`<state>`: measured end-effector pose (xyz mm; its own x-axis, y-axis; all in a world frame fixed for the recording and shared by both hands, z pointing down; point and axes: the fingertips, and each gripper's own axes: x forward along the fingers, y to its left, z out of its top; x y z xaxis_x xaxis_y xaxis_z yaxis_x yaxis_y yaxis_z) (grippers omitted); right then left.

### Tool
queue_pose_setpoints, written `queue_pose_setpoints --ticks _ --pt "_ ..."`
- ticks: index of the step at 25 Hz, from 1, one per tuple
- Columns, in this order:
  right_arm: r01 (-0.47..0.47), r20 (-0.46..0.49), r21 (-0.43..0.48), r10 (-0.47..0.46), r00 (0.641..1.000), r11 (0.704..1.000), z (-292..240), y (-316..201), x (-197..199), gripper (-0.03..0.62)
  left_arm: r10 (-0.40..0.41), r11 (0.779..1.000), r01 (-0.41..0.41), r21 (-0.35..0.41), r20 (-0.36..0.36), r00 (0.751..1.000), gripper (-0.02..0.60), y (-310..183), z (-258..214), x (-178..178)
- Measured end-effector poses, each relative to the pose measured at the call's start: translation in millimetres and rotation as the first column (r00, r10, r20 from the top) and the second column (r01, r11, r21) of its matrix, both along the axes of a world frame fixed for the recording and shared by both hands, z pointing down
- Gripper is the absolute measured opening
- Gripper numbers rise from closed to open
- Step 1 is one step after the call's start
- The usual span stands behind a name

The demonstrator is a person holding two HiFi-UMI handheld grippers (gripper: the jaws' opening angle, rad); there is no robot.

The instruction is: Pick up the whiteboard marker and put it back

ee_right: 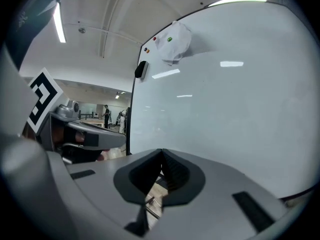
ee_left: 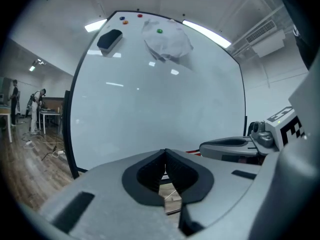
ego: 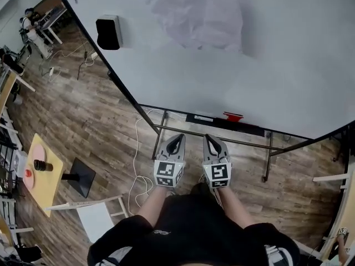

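Upper left of the head view: a black eraser [ego: 108, 32] is fixed to the whiteboard [ego: 277, 65]. A crumpled pale sheet [ego: 194, 15] is pinned at top centre.

Lower centre, left: the left gripper [ego: 178, 138] is held level, pointed at the foot of the board. In its own view the jaws are seen pressed fully together. Nothing is gripped; only floor shows through the gap below the pads.

Lower centre, right: the right gripper [ego: 209, 139] is held just beside the left one and parallel to it. Its jaws are likewise closed tight, with nothing between them.

Right of centre: a small red item [ego: 233, 116] lies on the dark ledge [ego: 252, 128] along the board's lower edge. It is taken to be the whiteboard marker, though it is too small for cap or barrel to be made out. It lies apart from both grippers, beyond and slightly to the right of the right one.

Judgement: the marker is resting in its place and neither gripper is loaded. It cannot be settled whether the pick-up is yet to begin or the return is already done. If the pick-up is pending, the nearer right gripper would need to be opened and carried up and right to the ledge. Its jaws would then be set across the barrel before closing.
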<state>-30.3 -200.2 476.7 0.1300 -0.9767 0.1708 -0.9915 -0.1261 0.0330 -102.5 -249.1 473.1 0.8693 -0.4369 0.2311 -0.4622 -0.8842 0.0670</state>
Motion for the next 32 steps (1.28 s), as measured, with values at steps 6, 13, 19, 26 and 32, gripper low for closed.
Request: queue_pose_setpoints --ticks 6,13,19,26,32 --pt "-0.08 -0.036 -0.016 0.08 0.996 0.997 -14.8 32.1 -45.6 0.003 0.079 0.995 -0.078 0.059 -0.028 0.996 0.006 22.3 -15.5 -46.7" --pt "-0.177 -0.079 -0.058 0.172 0.982 0.983 -26.9 72.4 -65.0 0.003 0.151 0.989 -0.149 0.023 -0.071 0.986 0.006 41.8 -15.6 -61.4" --pt "-0.185 -0.078 -0.003 0.184 0.98 0.983 -57.7 70.0 -63.6 0.003 0.147 0.989 -0.148 0.0 -0.139 0.979 0.006 48.4 -42.9 -62.5" --pt "-0.159 -0.102 0.068 0.166 0.981 0.985 -87.2 74.0 -55.2 0.003 0.107 0.994 -0.103 0.029 -0.169 0.98 0.006 49.8 -64.9 -54.3" --pt "-0.147 -0.092 0.084 0.154 0.984 0.986 -84.3 83.5 -46.9 0.003 0.121 0.992 -0.117 0.037 -0.162 0.979 0.006 66.3 -67.1 -44.6"
